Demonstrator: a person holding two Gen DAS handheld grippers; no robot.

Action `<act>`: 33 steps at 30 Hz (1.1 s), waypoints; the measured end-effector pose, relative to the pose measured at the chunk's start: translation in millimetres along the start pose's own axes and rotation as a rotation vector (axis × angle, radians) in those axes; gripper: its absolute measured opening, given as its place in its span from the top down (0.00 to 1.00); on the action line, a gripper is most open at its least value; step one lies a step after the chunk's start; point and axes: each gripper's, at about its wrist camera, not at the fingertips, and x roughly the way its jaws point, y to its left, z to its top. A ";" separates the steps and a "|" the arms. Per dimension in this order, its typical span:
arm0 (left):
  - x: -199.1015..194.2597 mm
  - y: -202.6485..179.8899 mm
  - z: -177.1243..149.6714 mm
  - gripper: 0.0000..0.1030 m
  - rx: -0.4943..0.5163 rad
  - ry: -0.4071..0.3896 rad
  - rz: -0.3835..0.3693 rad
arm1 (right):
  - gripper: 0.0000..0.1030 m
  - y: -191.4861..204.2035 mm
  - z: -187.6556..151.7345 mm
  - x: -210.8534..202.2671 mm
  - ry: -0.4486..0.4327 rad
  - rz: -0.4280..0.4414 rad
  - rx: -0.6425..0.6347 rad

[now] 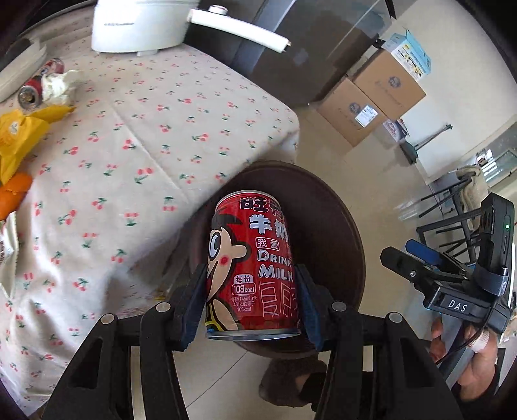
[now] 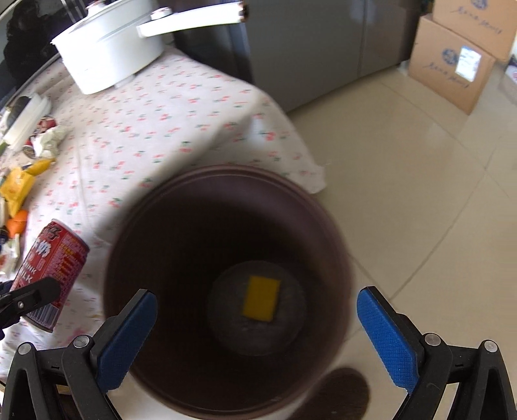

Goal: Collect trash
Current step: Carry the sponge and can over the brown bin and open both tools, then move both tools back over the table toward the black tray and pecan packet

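Note:
My left gripper [image 1: 252, 297] is shut on a red milk drink can [image 1: 250, 261], held upright over the near rim of a dark brown trash bin [image 1: 326, 219] beside the table. The can also shows in the right wrist view [image 2: 51, 278]. My right gripper [image 2: 257, 320] is open and empty above the bin's [image 2: 323, 239] mouth; it also shows in the left wrist view [image 1: 423, 258]. A yellow item [image 2: 261, 299] lies at the bin's bottom. On the table's far left lie another can [image 1: 32, 92], crumpled tissue [image 1: 59, 85], a yellow wrapper [image 1: 22, 132] and an orange piece [image 1: 14, 194].
The table has a cherry-print cloth [image 1: 145, 135]. A white pot with a long handle [image 1: 142, 26] stands at its back. Cardboard boxes [image 1: 374, 97] sit on the tiled floor by a dark cabinet. A brown slipper [image 1: 290, 378] is below the bin.

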 end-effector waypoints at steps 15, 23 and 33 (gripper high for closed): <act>55.3 -32.1 20.0 0.30 0.061 0.000 0.017 | 0.01 -55.8 -7.7 -7.5 -0.011 -0.053 0.068; 20.7 -8.4 18.3 0.28 0.061 -0.047 0.115 | 0.01 -44.4 -2.2 -11.5 -0.026 -0.042 0.048; -51.4 57.5 3.2 0.21 -0.040 -0.126 0.250 | 0.01 5.4 8.6 -11.8 -0.039 -0.010 -0.029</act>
